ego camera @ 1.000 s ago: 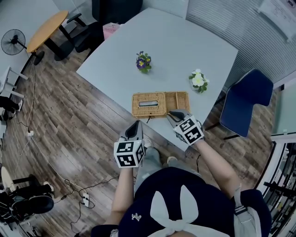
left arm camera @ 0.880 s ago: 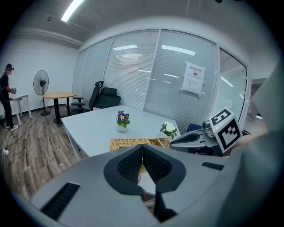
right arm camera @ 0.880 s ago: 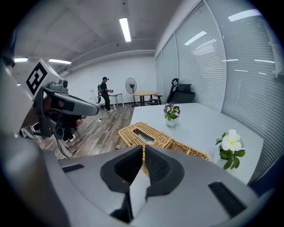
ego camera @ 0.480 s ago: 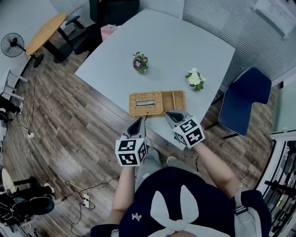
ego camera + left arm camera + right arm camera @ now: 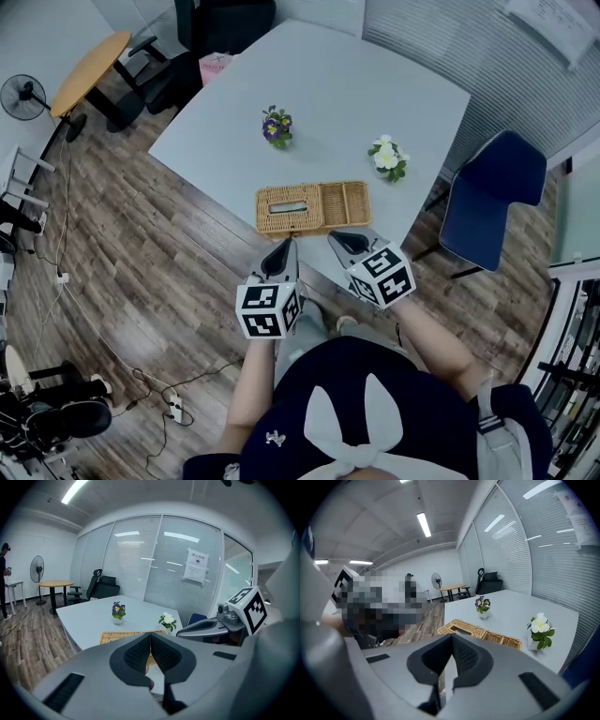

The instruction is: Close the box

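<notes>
On the table (image 5: 375,103), near its edge, lies a flat woven box (image 5: 314,208).

The box (image 5: 313,207) lies on the table (image 5: 356,84), close to the edge nearest me. Behind it stand two pots, well apart: the left flower pot (image 5: 276,126) farther back, the right flower pot (image 5: 386,157) nearer the box. My left gripper (image 5: 283,247) is at the table's near edge, in front of the box's left half. My right gripper (image 5: 335,238) is beside it, just before the box's right half. A chair (image 5: 492,202) stands right of the table. Far to the left are a round table (image 5: 94,58) and a fan (image 5: 25,89).
</notes>
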